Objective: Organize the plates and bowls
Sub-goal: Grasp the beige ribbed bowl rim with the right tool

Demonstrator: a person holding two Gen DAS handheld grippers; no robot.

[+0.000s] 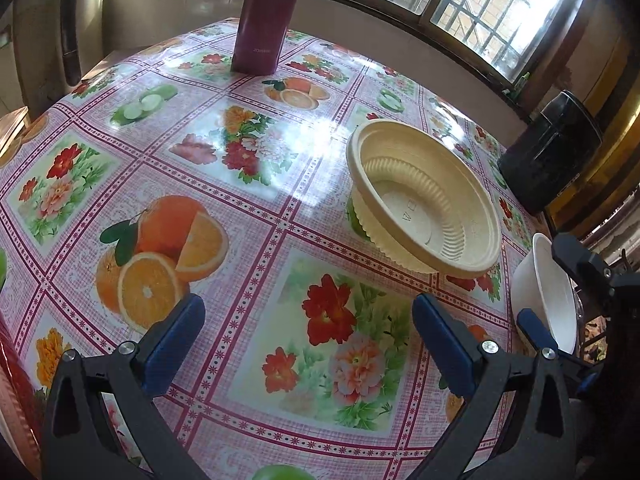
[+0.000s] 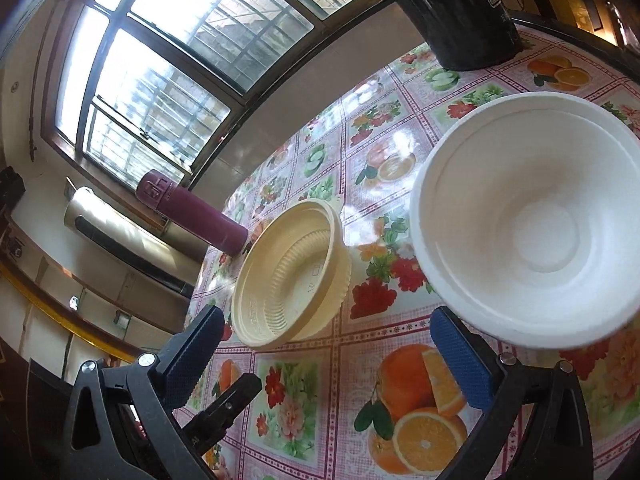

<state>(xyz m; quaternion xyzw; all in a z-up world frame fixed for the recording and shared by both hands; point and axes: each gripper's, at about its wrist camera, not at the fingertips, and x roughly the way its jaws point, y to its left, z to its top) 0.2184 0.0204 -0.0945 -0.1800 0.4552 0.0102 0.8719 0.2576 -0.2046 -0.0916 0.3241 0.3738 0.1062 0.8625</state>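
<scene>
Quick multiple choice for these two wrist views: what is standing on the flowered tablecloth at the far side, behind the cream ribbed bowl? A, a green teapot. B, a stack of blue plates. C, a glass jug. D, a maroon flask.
D: a tall maroon flask stands upright on the tablecloth beyond the cream ribbed bowl, near the window; the right wrist view shows it too.
</scene>
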